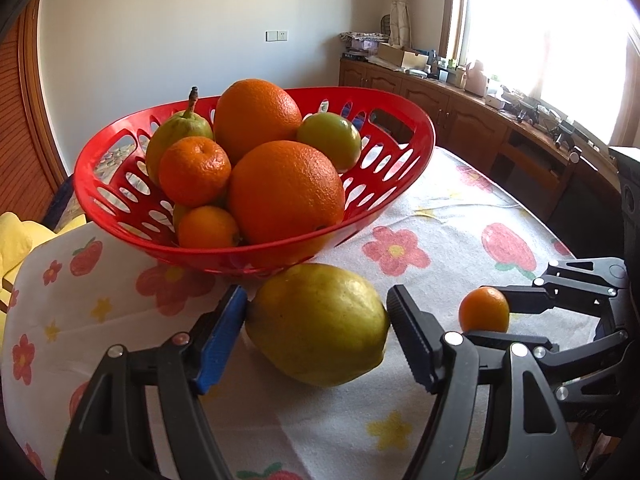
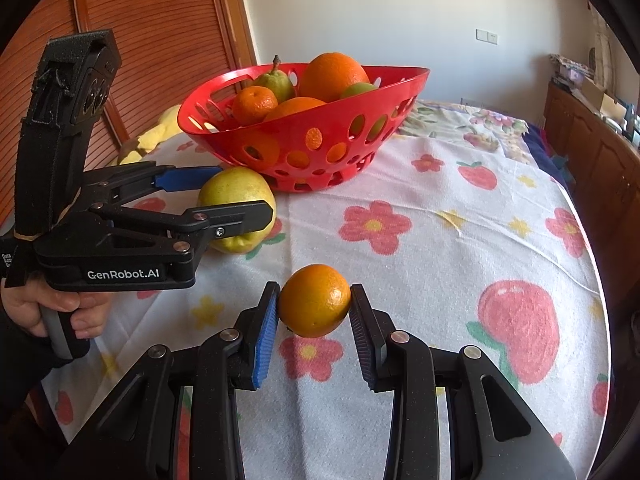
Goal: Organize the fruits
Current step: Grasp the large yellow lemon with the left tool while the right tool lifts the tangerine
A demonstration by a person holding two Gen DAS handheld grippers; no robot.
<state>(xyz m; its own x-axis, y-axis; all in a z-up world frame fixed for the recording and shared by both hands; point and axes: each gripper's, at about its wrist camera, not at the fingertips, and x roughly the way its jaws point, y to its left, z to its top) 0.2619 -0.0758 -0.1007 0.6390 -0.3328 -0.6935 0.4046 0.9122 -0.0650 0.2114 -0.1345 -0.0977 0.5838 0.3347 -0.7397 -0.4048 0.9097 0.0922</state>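
Note:
A red basket (image 1: 120, 184) (image 2: 400, 80) holds oranges, mandarins and green pears on the flowered tablecloth. A large yellow-green fruit (image 1: 318, 324) (image 2: 236, 188) lies in front of the basket. My left gripper (image 1: 316, 316) (image 2: 240, 192) has its jaws against both sides of it. A small orange (image 2: 315, 300) (image 1: 484, 309) lies on the cloth to the right. My right gripper (image 2: 315, 304) (image 1: 486, 314) has its jaws pressed on both sides of the small orange.
The flowered tablecloth (image 2: 440, 240) covers a round table. A wooden sideboard (image 1: 460, 116) with clutter runs along the window wall on the right. A wooden slatted door (image 2: 160, 40) stands behind the basket. Yellow cloth (image 1: 16, 236) lies at the left.

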